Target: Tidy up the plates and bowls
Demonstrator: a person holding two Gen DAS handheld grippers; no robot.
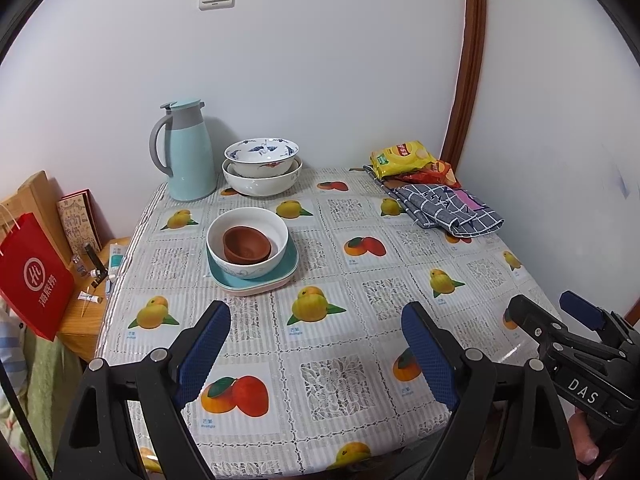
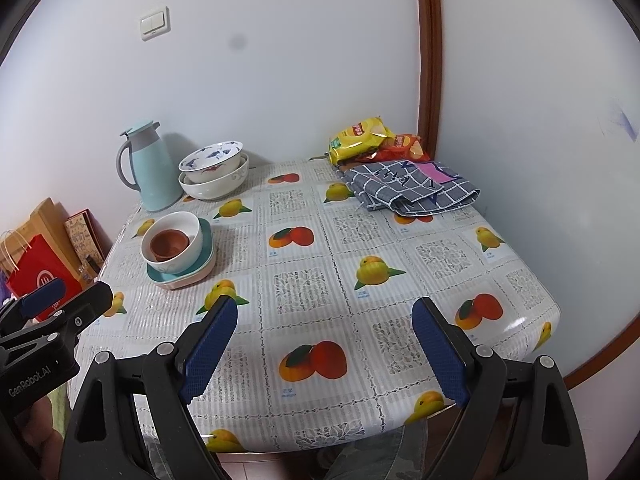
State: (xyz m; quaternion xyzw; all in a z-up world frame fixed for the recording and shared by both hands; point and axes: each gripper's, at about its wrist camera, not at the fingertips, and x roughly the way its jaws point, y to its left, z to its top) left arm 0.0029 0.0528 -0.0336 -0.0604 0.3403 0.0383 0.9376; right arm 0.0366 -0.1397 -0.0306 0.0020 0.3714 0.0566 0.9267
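Note:
A small brown clay bowl point(image 1: 246, 244) sits inside a white bowl point(image 1: 276, 240), which stands on a teal plate point(image 1: 288, 266) over a pinkish plate point(image 1: 256, 291). The stack also shows in the right wrist view point(image 2: 176, 250). At the back, a blue-patterned bowl point(image 1: 262, 156) sits nested in a larger white bowl point(image 1: 262, 184); this pair also shows in the right wrist view point(image 2: 214, 174). My left gripper point(image 1: 316, 344) is open and empty above the near table edge. My right gripper point(image 2: 324, 344) is open and empty, to the right of the left one.
A light blue thermos jug point(image 1: 188, 152) stands by the nested bowls. Snack bags point(image 1: 404, 158) and a folded checked cloth point(image 1: 448, 208) lie at the back right. A red paper bag point(image 1: 34, 276) and small items are on a low stand left of the table point(image 1: 360, 300).

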